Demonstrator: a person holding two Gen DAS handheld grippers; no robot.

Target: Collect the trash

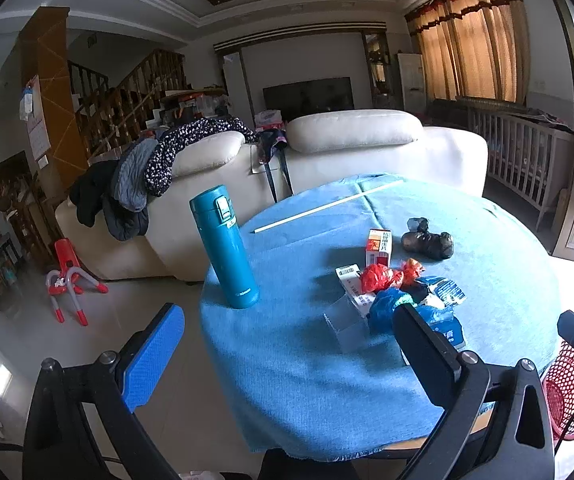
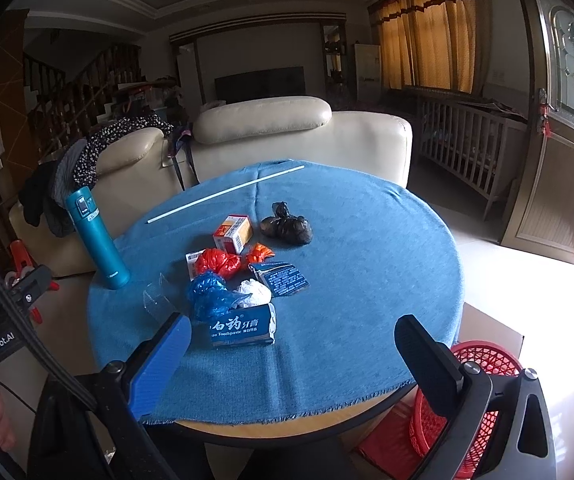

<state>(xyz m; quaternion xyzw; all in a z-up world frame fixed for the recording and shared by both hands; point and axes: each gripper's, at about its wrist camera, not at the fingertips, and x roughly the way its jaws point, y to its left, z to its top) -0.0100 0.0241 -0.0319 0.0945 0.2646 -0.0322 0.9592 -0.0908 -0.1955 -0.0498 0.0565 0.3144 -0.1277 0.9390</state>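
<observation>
Trash lies clustered on a round table under a blue cloth (image 2: 367, 280): a blue toothpaste box (image 2: 243, 328), a crumpled blue bag (image 2: 207, 296), a red bag (image 2: 217, 262), an orange-white carton (image 2: 233, 234), a knotted black bag (image 2: 287, 226) and a clear plastic piece (image 2: 157, 298). In the left wrist view the red bag (image 1: 375, 276) and black bag (image 1: 427, 242) lie ahead. My left gripper (image 1: 287, 348) hovers open over the table's near left edge. My right gripper (image 2: 293, 352) is open just in front of the toothpaste box, holding nothing.
A teal flask (image 1: 225, 246) stands upright at the table's left edge. A white stick (image 2: 223, 196) lies across the far side. A red mesh basket (image 2: 475, 392) sits on the floor at the table's right. A cream sofa (image 2: 287, 136) stands behind.
</observation>
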